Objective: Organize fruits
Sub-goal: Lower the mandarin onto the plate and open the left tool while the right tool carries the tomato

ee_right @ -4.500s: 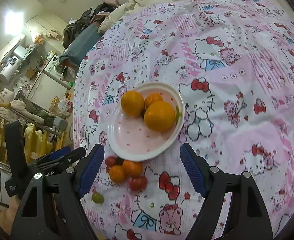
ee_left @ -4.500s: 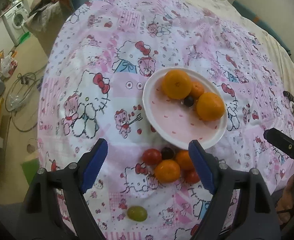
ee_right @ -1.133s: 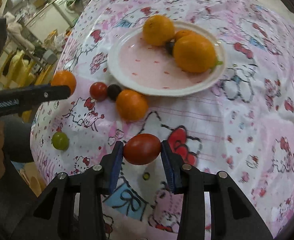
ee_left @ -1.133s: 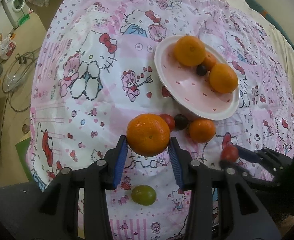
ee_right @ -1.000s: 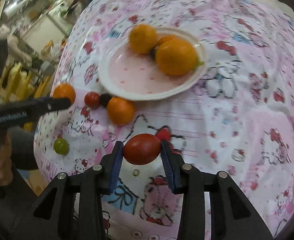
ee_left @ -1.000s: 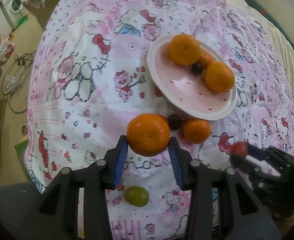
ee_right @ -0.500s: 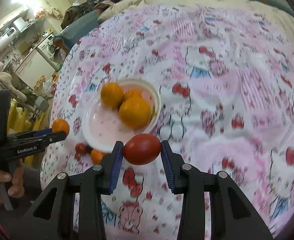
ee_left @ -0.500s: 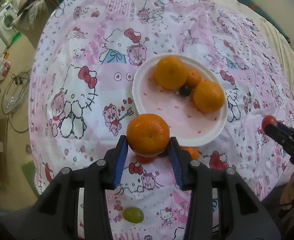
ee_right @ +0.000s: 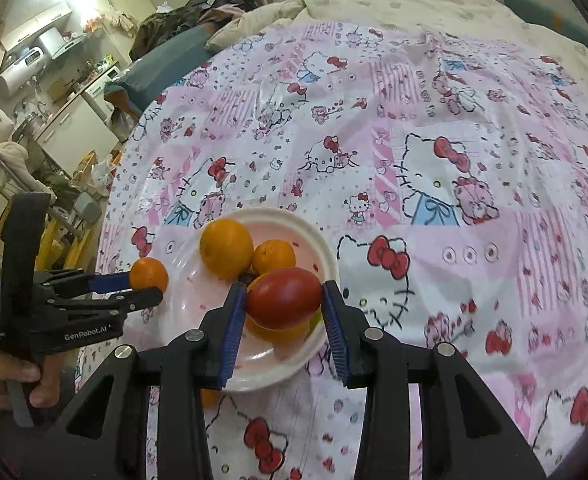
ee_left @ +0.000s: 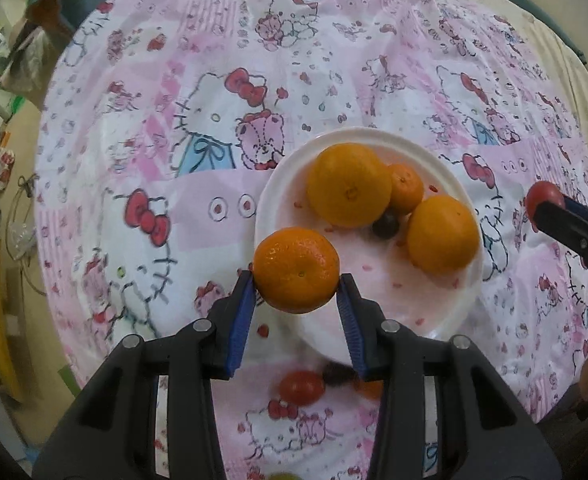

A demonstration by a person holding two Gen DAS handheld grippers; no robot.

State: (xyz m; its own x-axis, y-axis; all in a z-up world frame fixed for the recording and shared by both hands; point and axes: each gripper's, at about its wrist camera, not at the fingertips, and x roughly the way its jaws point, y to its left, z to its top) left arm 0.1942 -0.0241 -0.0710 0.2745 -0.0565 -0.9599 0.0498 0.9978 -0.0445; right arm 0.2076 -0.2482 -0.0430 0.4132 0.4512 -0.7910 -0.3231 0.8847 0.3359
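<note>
Gripping a mandarin [ee_left: 296, 270], the left gripper [ee_left: 296, 300] hovers at the near rim of the white plate [ee_left: 445, 312]; the right gripper [ee_right: 282, 312] clasps a red tomato [ee_right: 284, 298] above it; best to lower each onto bare plate, clear of the oranges [ee_left: 347, 190] beyond.

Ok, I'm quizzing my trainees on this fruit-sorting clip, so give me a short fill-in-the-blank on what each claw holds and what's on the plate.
1. The left claw is shut on a ____.
2. The right claw grips a red ____.
3. The white plate holds three orange fruits and one small ____ fruit.

Missing words: mandarin; tomato; dark
</note>
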